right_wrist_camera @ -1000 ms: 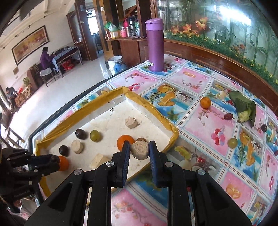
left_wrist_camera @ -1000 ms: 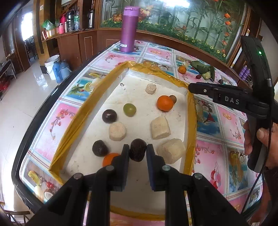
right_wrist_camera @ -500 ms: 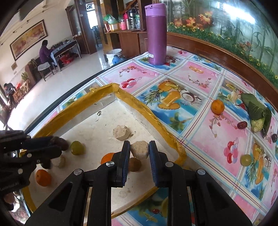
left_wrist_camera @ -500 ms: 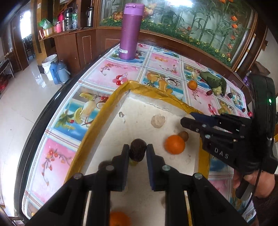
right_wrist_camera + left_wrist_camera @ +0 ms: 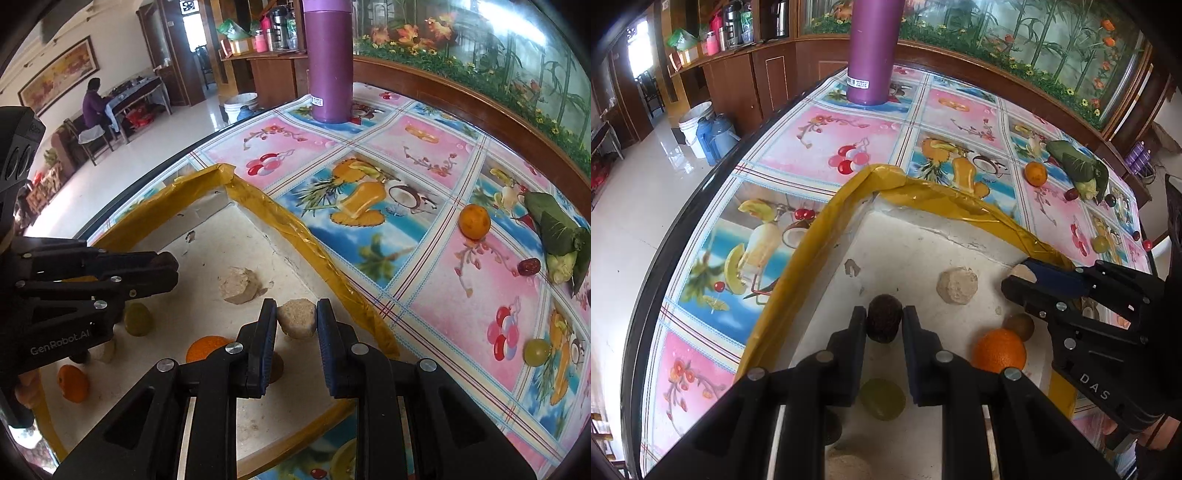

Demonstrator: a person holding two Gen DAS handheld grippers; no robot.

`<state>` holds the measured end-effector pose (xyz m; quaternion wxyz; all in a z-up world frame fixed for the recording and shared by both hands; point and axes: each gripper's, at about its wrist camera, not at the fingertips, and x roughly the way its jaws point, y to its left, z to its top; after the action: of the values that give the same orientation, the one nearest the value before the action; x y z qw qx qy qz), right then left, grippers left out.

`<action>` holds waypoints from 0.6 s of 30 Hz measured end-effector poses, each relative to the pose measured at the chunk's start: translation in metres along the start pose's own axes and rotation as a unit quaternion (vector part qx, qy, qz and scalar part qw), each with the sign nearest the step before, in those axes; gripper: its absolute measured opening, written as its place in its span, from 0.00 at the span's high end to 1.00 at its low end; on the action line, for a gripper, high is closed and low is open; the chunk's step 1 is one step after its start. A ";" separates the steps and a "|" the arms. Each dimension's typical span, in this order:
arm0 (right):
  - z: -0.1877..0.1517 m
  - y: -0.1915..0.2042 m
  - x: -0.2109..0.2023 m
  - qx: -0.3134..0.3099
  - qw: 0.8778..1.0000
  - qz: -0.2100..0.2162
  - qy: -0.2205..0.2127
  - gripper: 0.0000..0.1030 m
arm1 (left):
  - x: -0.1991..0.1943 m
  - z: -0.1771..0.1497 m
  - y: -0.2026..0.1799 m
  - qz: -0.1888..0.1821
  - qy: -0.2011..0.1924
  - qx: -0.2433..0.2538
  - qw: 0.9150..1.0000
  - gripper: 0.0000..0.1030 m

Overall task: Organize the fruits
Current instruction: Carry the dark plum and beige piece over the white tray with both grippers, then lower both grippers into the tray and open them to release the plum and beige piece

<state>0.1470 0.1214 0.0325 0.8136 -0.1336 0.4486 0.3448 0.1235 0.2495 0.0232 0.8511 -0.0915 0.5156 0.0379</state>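
Note:
My left gripper [image 5: 884,321] is shut on a dark brown passion fruit [image 5: 884,316] and holds it above the white tray with a yellow taped rim [image 5: 945,201]. My right gripper [image 5: 296,319] is shut on a beige foam block [image 5: 297,318] over the tray's far right side [image 5: 295,229]. In the tray lie an orange [image 5: 999,350], a brown kiwi [image 5: 1019,325], a green grape [image 5: 882,399] and a beige block [image 5: 957,286]. The right gripper also shows in the left wrist view [image 5: 1015,275], the left gripper in the right wrist view [image 5: 168,264].
A purple flask [image 5: 330,61] stands at the table's far edge. On the fruit-print tablecloth lie an orange [image 5: 474,221], a leaf-wrapped corn [image 5: 561,236], a red date [image 5: 529,266] and a green grape [image 5: 537,351]. The table edge runs along the left.
Both grippers have moved forward toward the tray's far corner, carrying the passion fruit and the foam block. The tray's near fruits have dropped out of view.

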 end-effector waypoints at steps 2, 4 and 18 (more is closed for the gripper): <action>0.000 -0.001 0.003 -0.001 1.000 -0.002 0.005 0.79 | 0.004 -0.001 0.002 0.004 0.007 -0.002 1.000 0.79; 0.000 0.000 0.004 -0.004 1.000 -0.005 0.006 0.79 | 0.007 -0.001 0.004 0.004 0.009 -0.004 1.000 0.78; -0.001 0.007 0.004 -0.012 1.000 -0.022 0.016 0.76 | 0.002 -0.010 0.003 0.014 0.004 0.006 1.000 0.62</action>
<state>0.1430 0.1277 0.0291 0.8121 -0.1591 0.4542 0.3301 0.1156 0.2503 0.0165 0.8489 -0.0792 0.5206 0.0464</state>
